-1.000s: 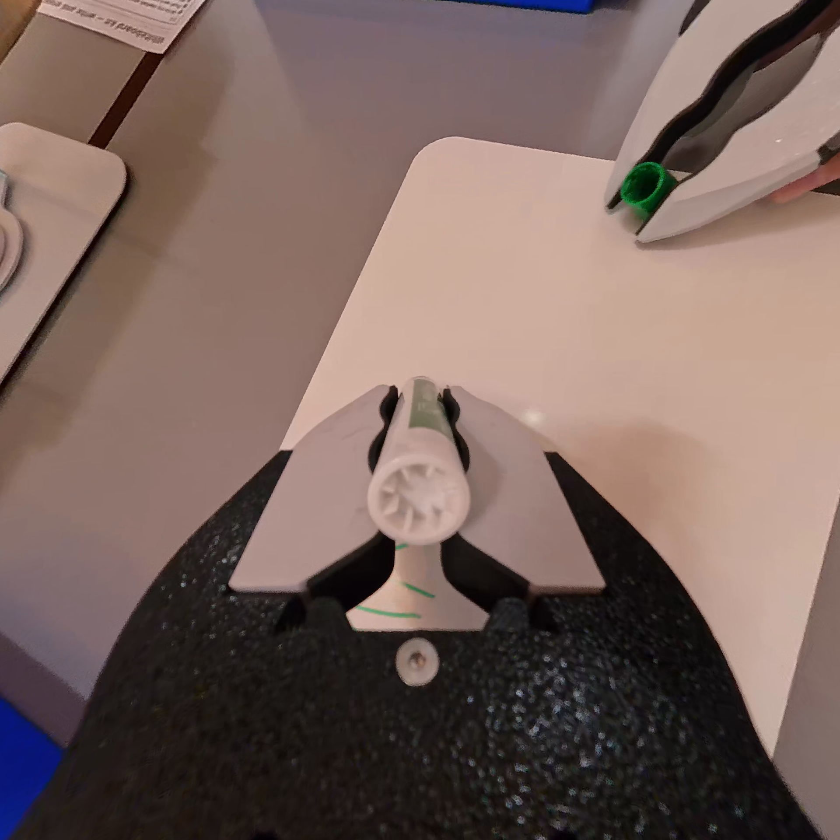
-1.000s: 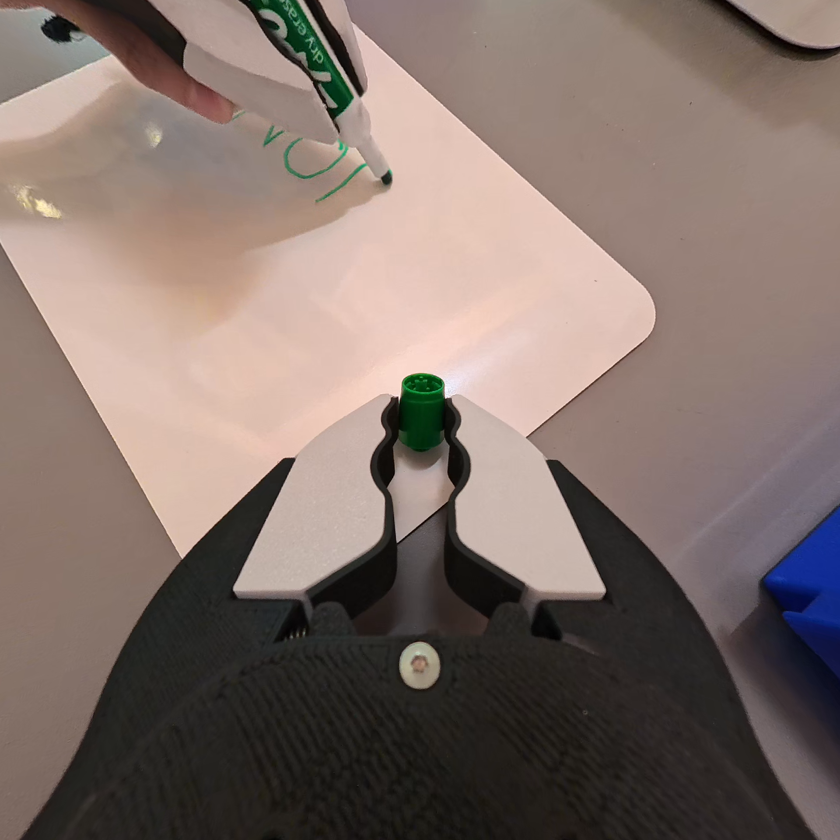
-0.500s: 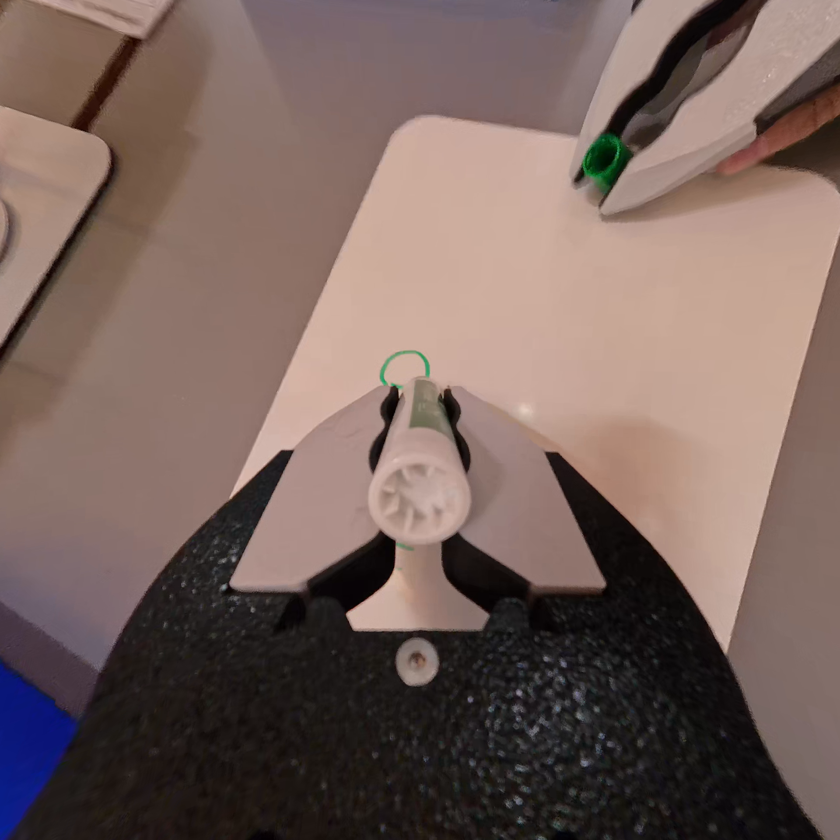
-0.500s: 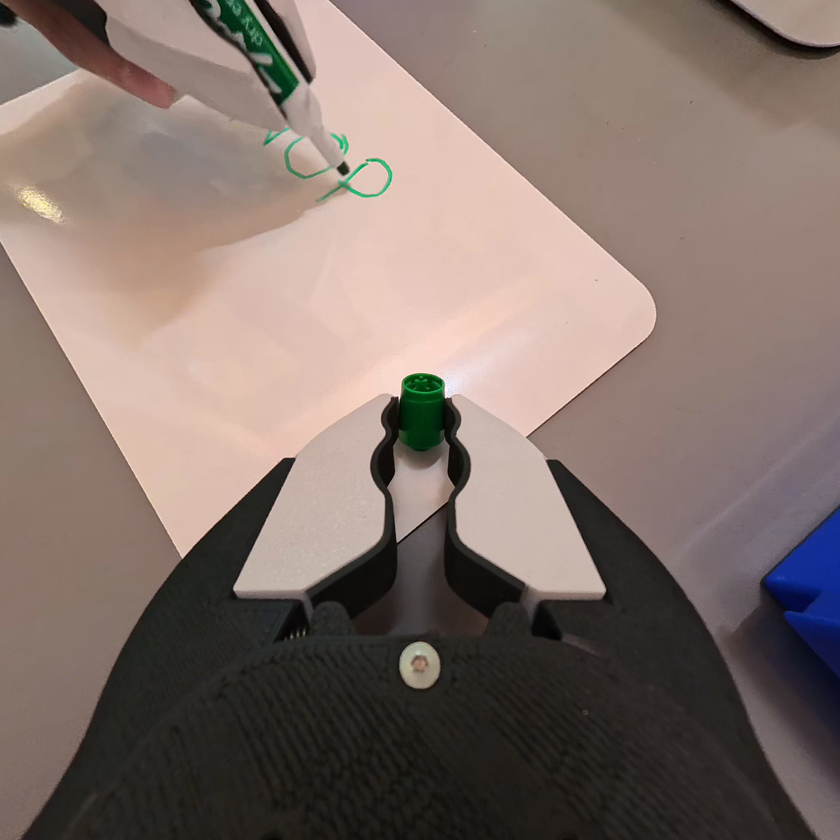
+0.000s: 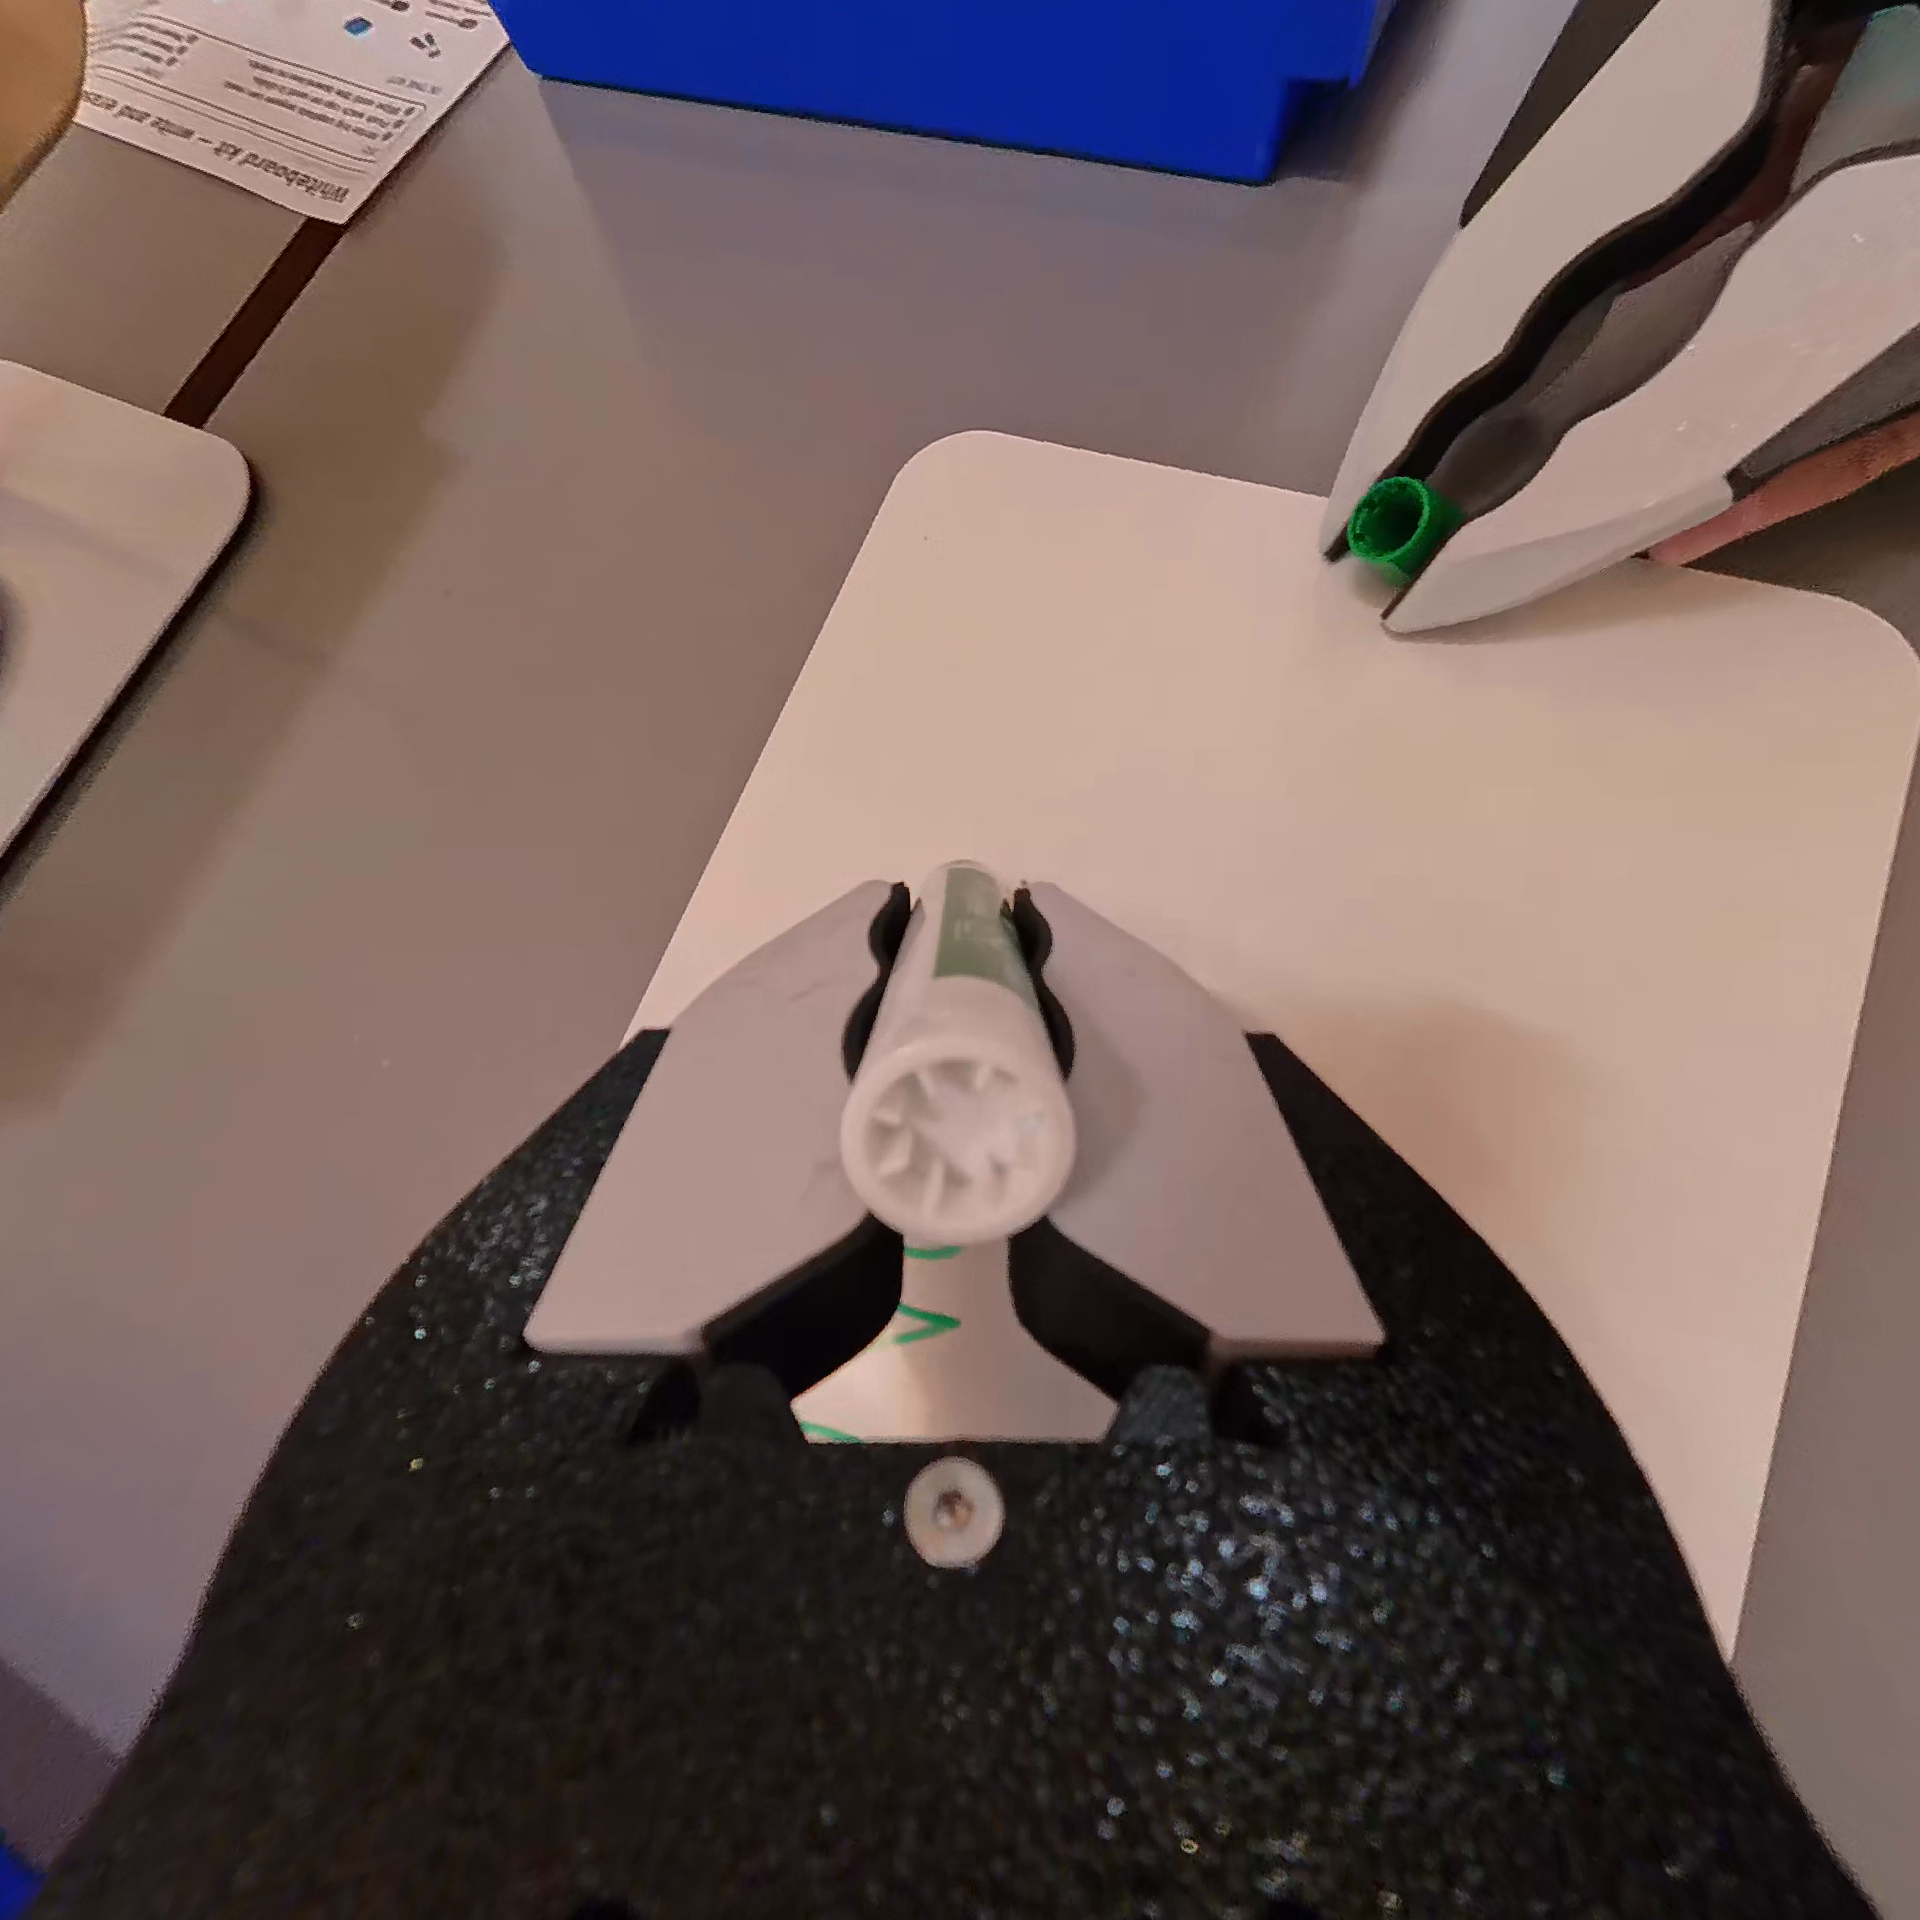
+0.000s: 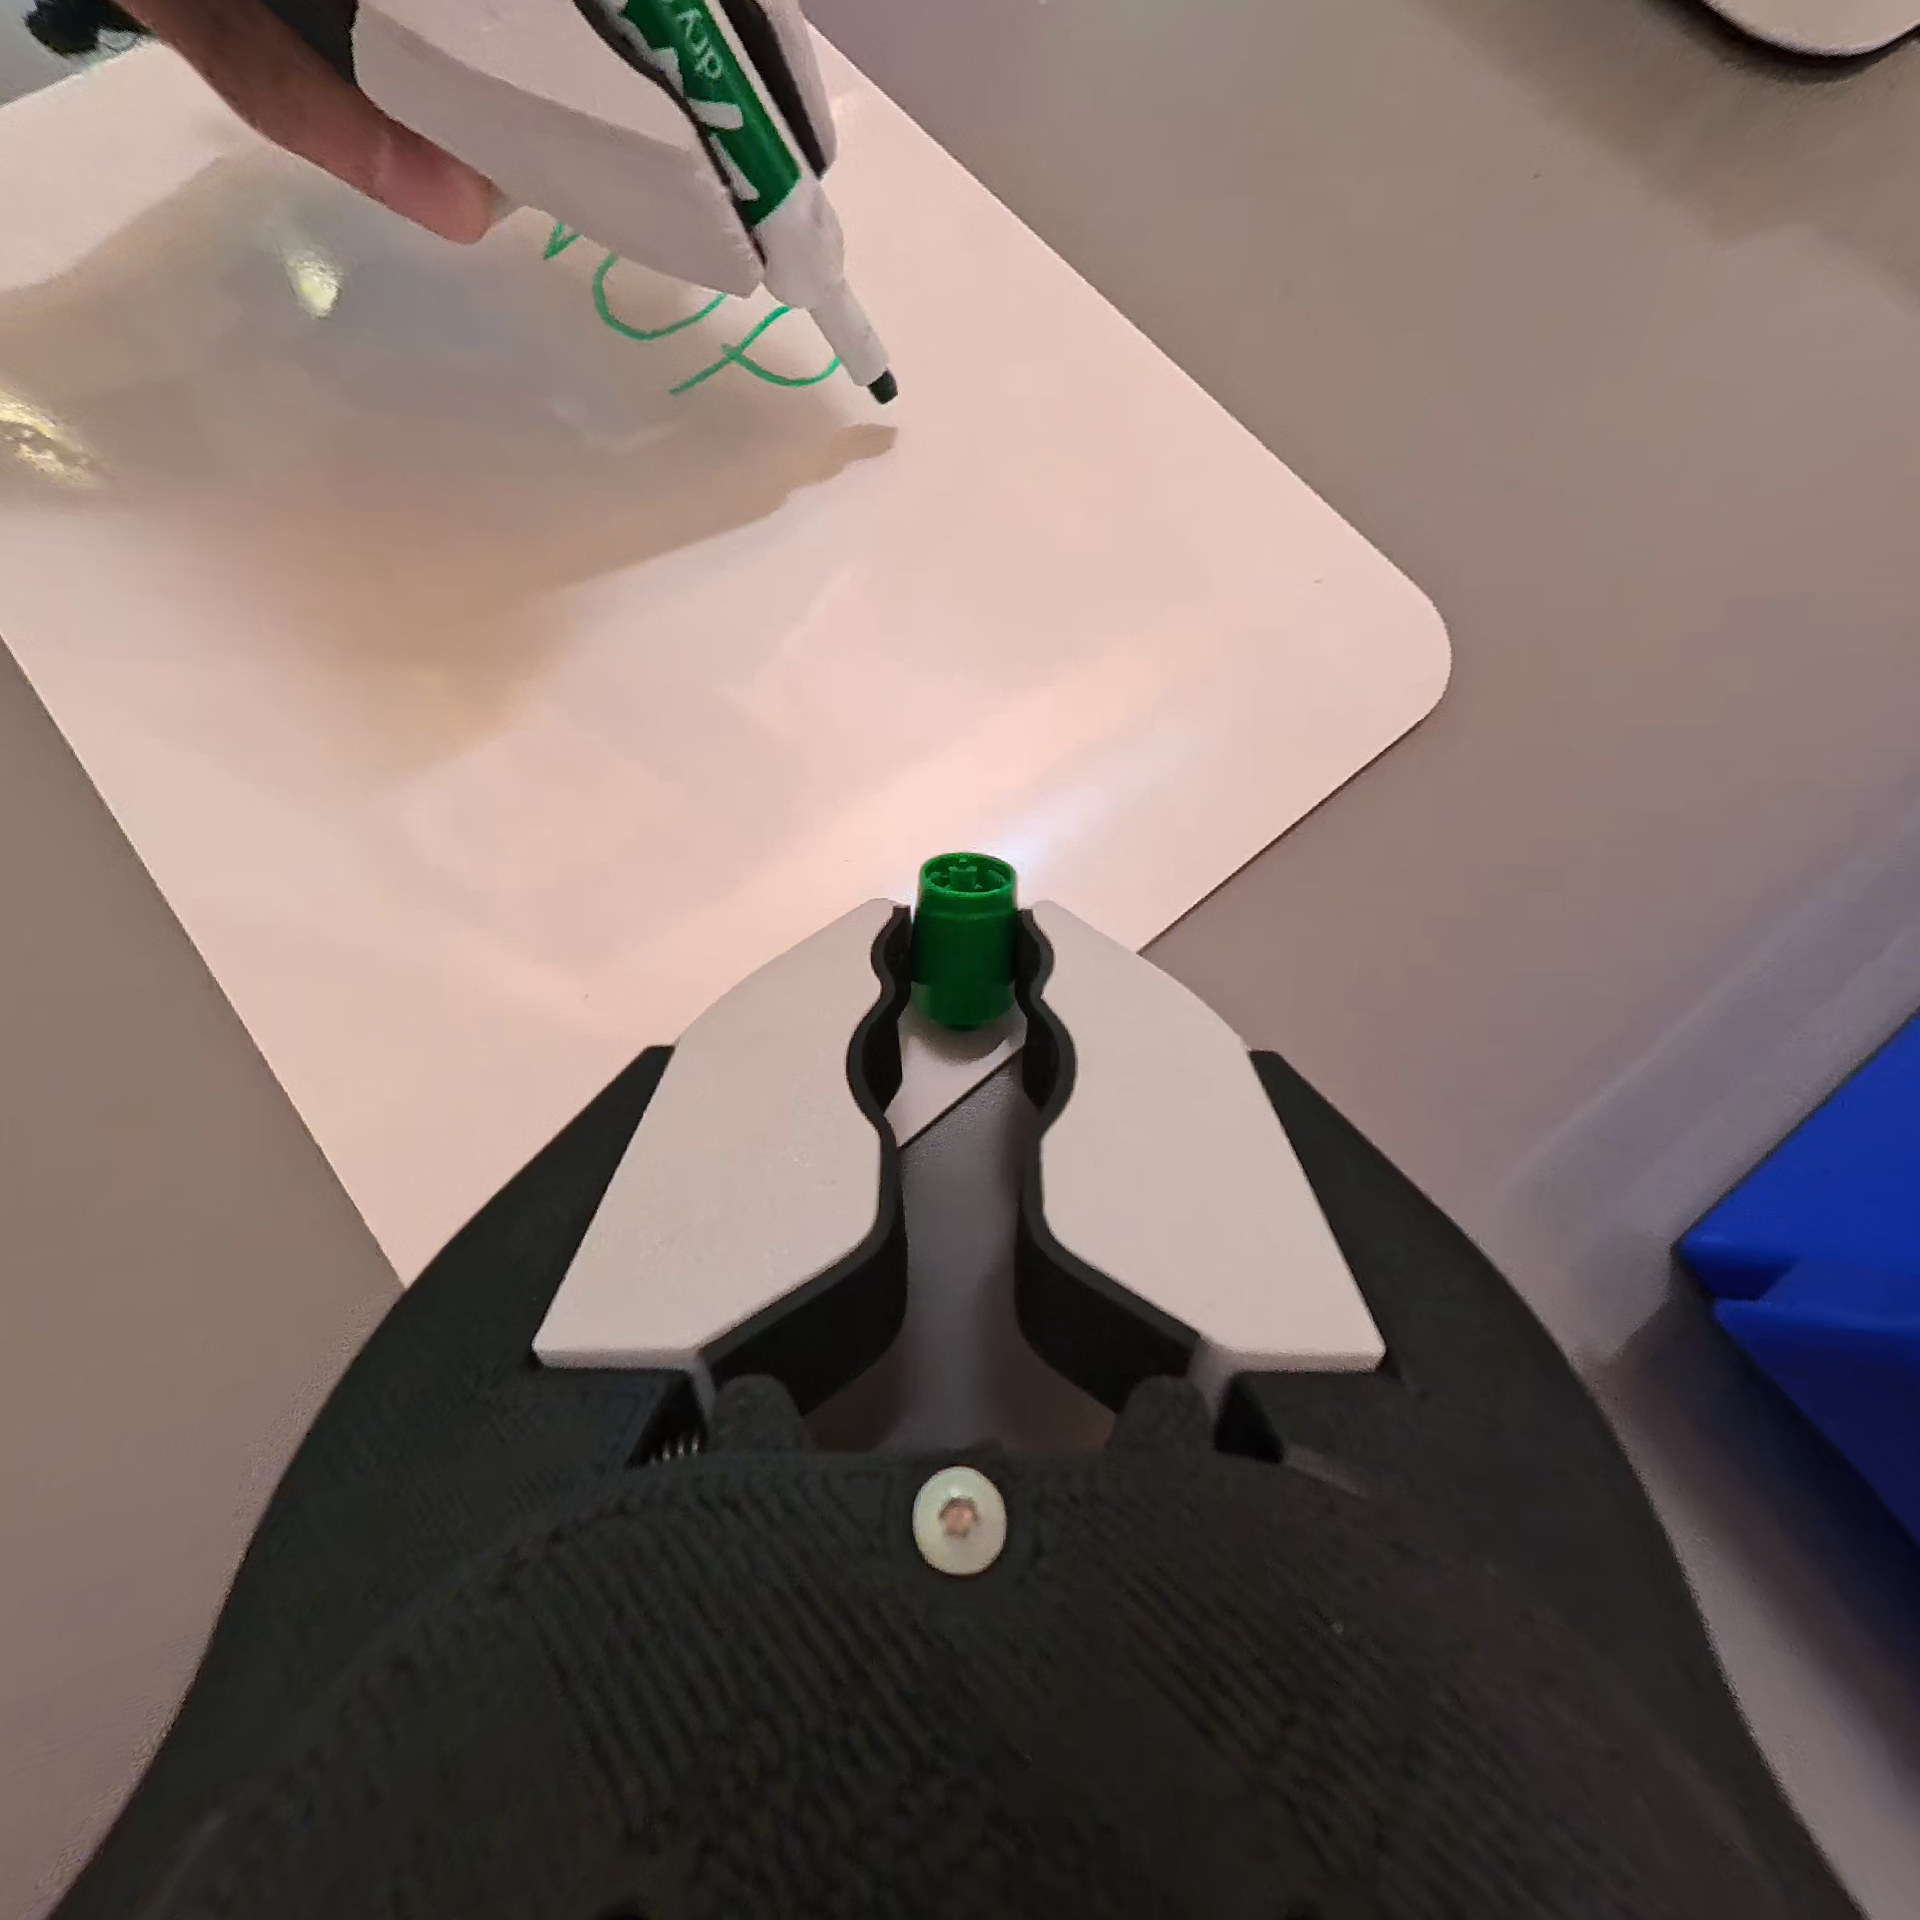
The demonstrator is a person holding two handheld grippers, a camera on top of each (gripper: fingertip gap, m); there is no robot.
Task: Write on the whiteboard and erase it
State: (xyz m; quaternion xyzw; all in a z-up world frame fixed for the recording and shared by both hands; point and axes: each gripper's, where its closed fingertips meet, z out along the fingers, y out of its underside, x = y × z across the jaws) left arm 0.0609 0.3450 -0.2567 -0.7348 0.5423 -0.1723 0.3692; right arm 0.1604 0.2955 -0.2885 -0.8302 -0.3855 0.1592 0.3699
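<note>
Whiteboard (image 6: 935, 665): white, glossy, rounded corners, lying flat on a grey table (image 6: 1558, 416). In the right wrist view it fills the upper left and centre of the frame; in the left wrist view it takes the centre and right.

Green handwriting (image 6: 717, 332) sits in the upper left of the right wrist view, partly hidden behind the far gripper. A few green strokes also show through the gap behind the fingers in the left wrist view.

Marker (image 6: 774, 177): green and white barrel, uncapped, dark tip pointing down at the board just right of the strokes. A small shadow lies just below the tip; contact with the surface cannot be told. In the left wrist view its white butt end (image 5: 958, 1143) faces the camera.

Left gripper (image 5: 961, 894): jaws clamped on the marker barrel. A fingertip (image 6: 426, 187) of the person shows beside it, upper left of the right wrist view.

Right gripper (image 6: 966, 914): jaws pinched on the green cap (image 6: 964, 951), over the board's near edge. It appears again at upper right of the left wrist view, cap mouth facing the camera.

Surroundings: blue bin (image 5: 935, 73) along the top edge of the left wrist view; printed paper sheet (image 5: 270, 94) upper left; a second white board (image 5: 94, 551) at the left edge.
</note>
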